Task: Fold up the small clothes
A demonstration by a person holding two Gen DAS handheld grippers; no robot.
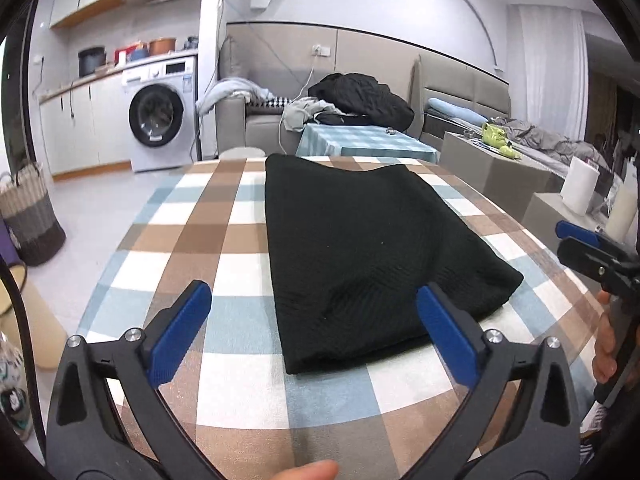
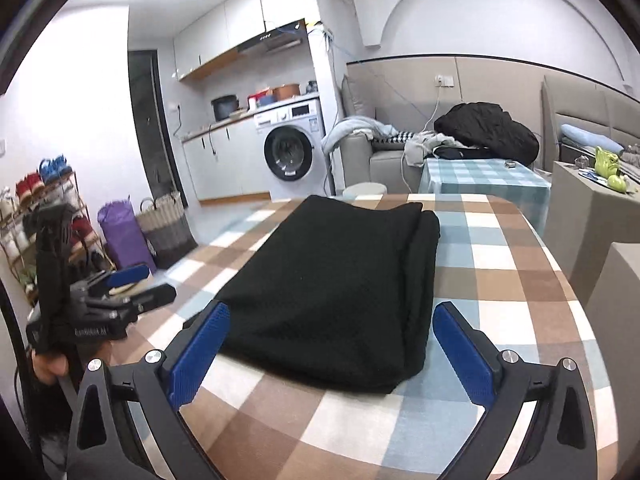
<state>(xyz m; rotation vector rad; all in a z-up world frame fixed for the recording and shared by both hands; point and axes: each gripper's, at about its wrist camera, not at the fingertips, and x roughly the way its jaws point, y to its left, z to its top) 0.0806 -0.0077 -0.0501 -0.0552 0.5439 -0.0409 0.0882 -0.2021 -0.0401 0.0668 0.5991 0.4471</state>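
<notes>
My left hand-held gripper (image 1: pixel 314 316) hovered with pads apart and empty at the near short edge of the black garment (image 1: pixel 360 248), which lay folded into a long rectangle on the checked bench (image 1: pixel 224 216). My right hand-held gripper (image 2: pixel 331 334) was likewise spread wide, holding nothing (layered fold edges faced its side). For the next fold, I judged both should pinch all layers at the near corners together.
</notes>
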